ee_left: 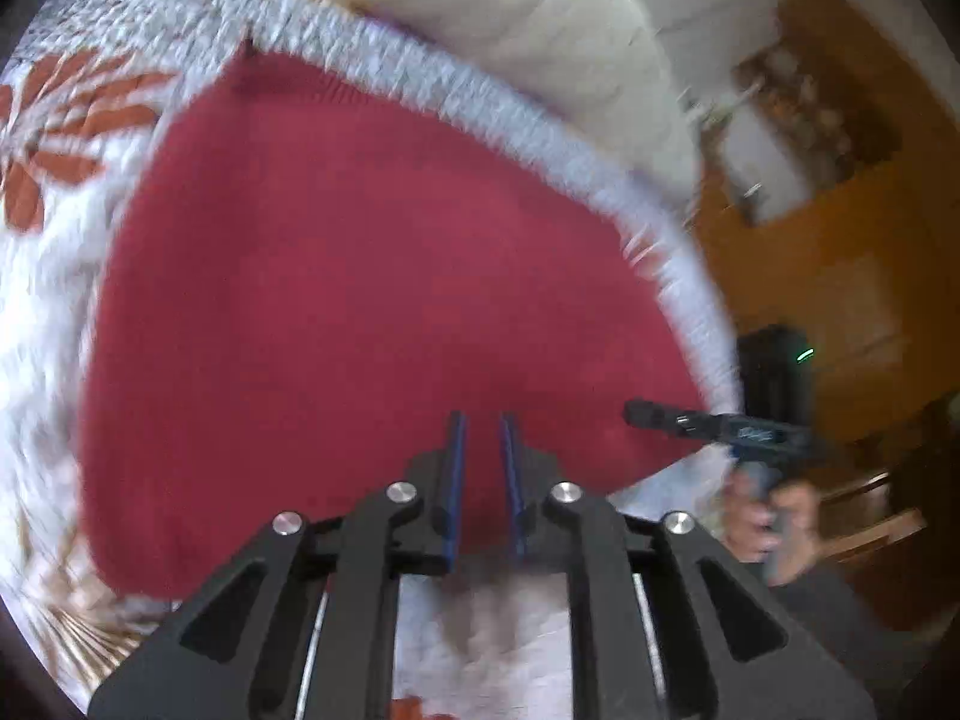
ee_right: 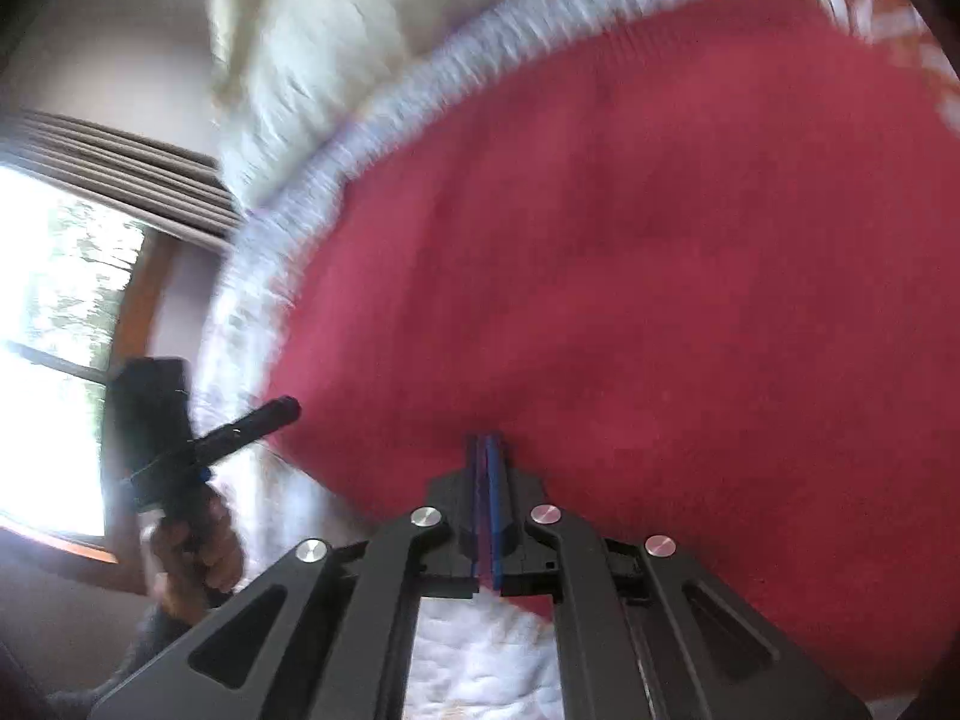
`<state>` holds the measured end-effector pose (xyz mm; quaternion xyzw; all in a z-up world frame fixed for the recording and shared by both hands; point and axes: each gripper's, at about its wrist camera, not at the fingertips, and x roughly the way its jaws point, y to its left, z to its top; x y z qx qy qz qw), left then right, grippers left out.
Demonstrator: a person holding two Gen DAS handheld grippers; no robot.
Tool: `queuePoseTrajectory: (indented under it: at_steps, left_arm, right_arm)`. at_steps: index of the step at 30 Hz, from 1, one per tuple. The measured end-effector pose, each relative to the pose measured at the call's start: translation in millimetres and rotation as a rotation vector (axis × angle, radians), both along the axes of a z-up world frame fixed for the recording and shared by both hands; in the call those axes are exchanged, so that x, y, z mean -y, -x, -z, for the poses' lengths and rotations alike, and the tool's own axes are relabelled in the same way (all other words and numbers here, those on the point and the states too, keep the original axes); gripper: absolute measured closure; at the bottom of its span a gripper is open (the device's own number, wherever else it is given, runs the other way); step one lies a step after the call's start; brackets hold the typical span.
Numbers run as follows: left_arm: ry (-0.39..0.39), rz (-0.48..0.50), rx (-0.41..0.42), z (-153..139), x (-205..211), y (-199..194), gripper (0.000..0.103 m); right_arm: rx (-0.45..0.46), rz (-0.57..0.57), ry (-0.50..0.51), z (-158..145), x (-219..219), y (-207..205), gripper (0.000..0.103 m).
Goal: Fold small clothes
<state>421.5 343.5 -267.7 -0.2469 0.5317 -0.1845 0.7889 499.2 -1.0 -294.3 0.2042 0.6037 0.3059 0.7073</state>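
A red knitted garment [ee_left: 360, 276] lies spread flat on a white quilt [ee_left: 48, 300] with orange leaf prints. My left gripper [ee_left: 483, 417] is open by a narrow gap over the garment's near edge, and red cloth shows between its blue pads. In the right wrist view the same garment [ee_right: 630, 252] fills the frame. My right gripper [ee_right: 486, 437] is shut, with a thin strip of red cloth pinched between its pads at the near hem. Each gripper appears side-on in the other's view: the right gripper [ee_left: 636, 413] and the left gripper [ee_right: 287, 405], each in a hand.
A ribbed white border [ee_left: 540, 120] marks the quilt's edge just beyond the garment. Past it lies a cream blanket or pillow [ee_left: 510, 12]. Orange-brown wooden furniture [ee_left: 840, 252] stands beside the bed. A bright window [ee_right: 54, 330] with a curtain [ee_right: 132, 162] is on the other side. Both views are motion-blurred.
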Motion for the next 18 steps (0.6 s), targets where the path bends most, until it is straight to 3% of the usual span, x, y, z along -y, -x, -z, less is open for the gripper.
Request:
queuePoseTrajectory:
  at_steps: [2, 4, 5, 7, 9, 10, 12, 13, 16, 17, 18]
  left_arm:
    - [0.013, -0.015, -0.022, 11.2, -8.9, 2.6, 0.100]
    - [0.031, -0.026, -0.011, -1.5, -15.9, 7.7, 0.098]
    - [0.052, -0.031, 0.006, -8.3, -17.5, 8.9, 0.081]
    - [0.013, -0.060, 0.039, -19.9, -30.0, 8.8, 0.066]
    - [0.008, -0.085, -0.024, -3.5, -46.4, 7.1, 0.082]
    - [0.020, -0.096, -0.044, 1.2, -50.2, 6.8, 0.096]
    - [0.056, -0.120, -0.055, -0.5, -69.9, 12.5, 0.098]
    - [0.063, -0.126, -0.053, -4.0, -77.1, 22.4, 0.096]
    - [0.082, -0.169, -0.041, -18.2, -105.4, 32.2, 0.083]
    - [0.067, -0.198, -0.042, -24.3, -109.8, 31.5, 0.063]
    - [0.046, -0.240, -0.040, -34.3, -123.2, 32.0, 0.051]
  right_arm:
    - [-0.011, 0.023, -0.022, 10.6, 8.0, 1.3, 0.103]
    - [-0.004, 0.064, -0.028, -1.7, 23.0, 3.5, 0.103]
    - [0.032, 0.079, -0.028, -12.6, 31.3, 6.4, 0.101]
    - [0.060, 0.143, -0.022, -25.9, 69.0, 2.4, 0.101]
    - [0.026, 0.232, 0.026, -14.6, 113.3, -3.7, 0.103]
    - [0.007, 0.253, 0.019, -8.3, 131.2, -1.7, 0.103]
    - [-0.022, 0.296, -0.033, -6.0, 158.7, 2.7, 0.103]
    - [0.006, 0.317, -0.003, -16.3, 164.0, 6.9, 0.103]
    - [0.070, 0.333, 0.067, -41.5, 163.1, 14.8, 0.101]
    - [0.104, 0.314, 0.115, -52.7, 158.1, 18.1, 0.099]
    - [0.141, 0.284, 0.159, -62.0, 152.0, 24.9, 0.099]
